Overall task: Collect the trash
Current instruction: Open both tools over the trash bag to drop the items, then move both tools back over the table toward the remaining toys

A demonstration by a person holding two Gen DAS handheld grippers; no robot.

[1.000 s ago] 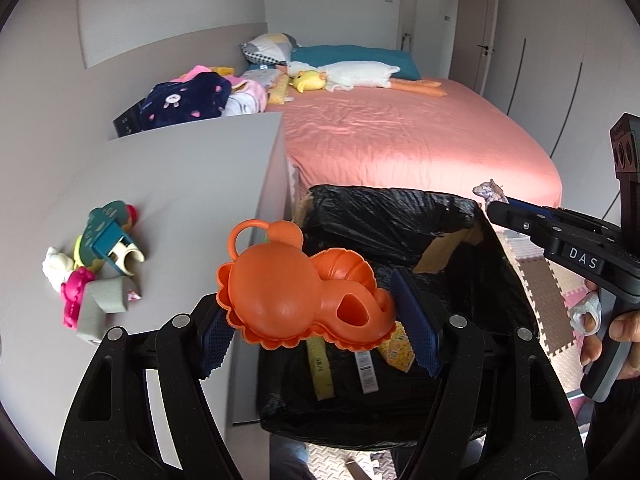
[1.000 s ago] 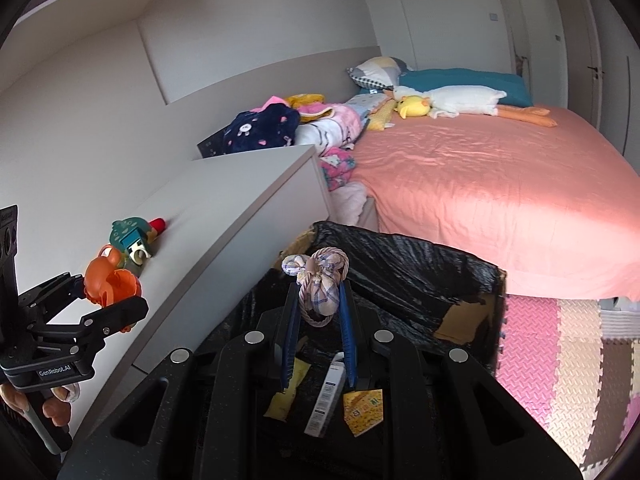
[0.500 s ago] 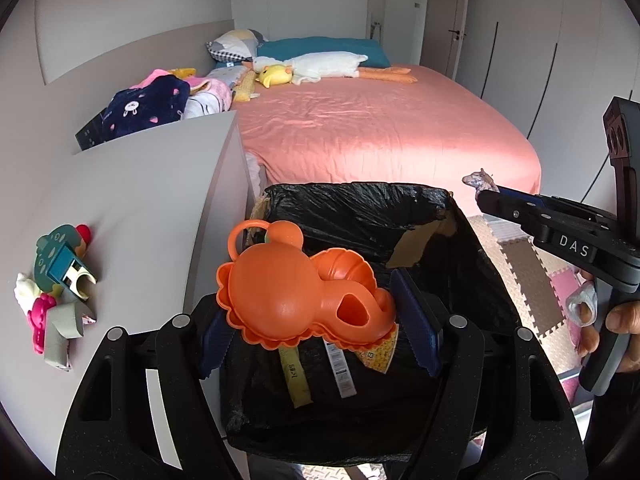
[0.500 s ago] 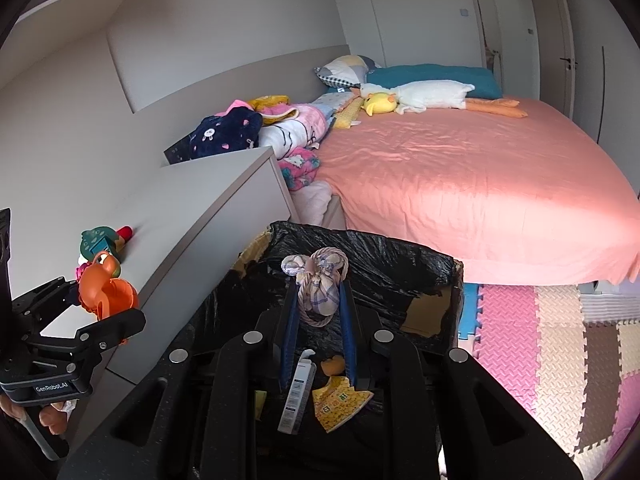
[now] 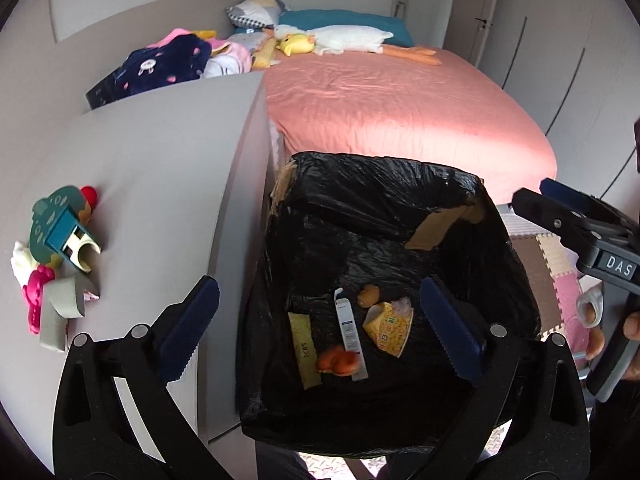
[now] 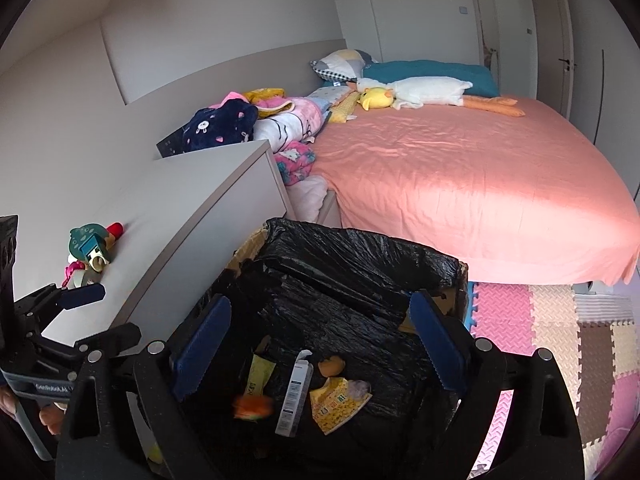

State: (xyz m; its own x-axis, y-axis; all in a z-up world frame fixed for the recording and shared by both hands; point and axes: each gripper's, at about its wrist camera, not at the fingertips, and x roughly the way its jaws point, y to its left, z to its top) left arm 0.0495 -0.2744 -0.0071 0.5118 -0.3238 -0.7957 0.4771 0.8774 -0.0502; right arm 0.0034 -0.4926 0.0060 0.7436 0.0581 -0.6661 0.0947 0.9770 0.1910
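Both grippers' jaws opening, empty, over the bin (image 5: 384, 168).

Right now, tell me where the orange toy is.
The orange toy lies blurred inside the black-lined bin, low in the left wrist view, between the yellow strip and the white carton.

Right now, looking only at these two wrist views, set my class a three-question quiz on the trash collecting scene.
1. True or false: the left gripper holds nothing.
2. Where does the orange toy lie? A) on the bed B) inside the black-lined bin C) on the grey cabinet top
3. Fill in: the yellow wrapper lies beside a white ____.

Key: 1 true; 2 B; 3 box.
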